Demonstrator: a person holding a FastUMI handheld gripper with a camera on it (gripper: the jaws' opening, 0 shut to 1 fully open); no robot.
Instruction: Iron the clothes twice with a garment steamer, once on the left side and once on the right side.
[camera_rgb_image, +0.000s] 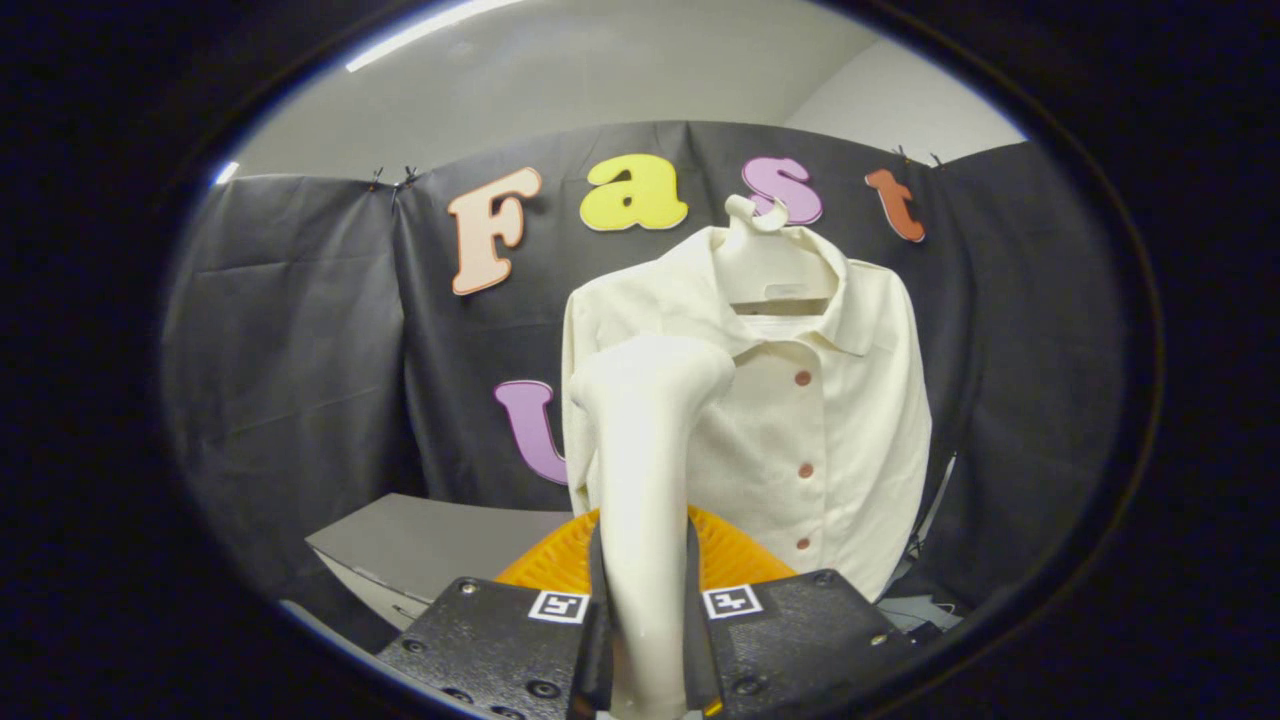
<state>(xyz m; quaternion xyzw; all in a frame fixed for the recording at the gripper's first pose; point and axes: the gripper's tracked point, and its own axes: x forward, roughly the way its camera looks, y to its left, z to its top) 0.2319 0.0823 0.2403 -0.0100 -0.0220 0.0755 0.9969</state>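
Between the closed gripper fingers stood the steamer, gripped upright so its head faced the hanging shirt's left side.

— What is the steamer between the gripper fingers made of?
— Smooth, slightly glossy plastic, it seems; both fingers press on its handle.
— And the shirt at the centre right of the frame?
— Matt woven cloth with a fine grainy texture; its buttons look like smooth plastic. The hanger above looks like matt plastic.
— The backdrop?
— Matt cloth, softly creased. The grey tabletop at lower left is smooth and dull.
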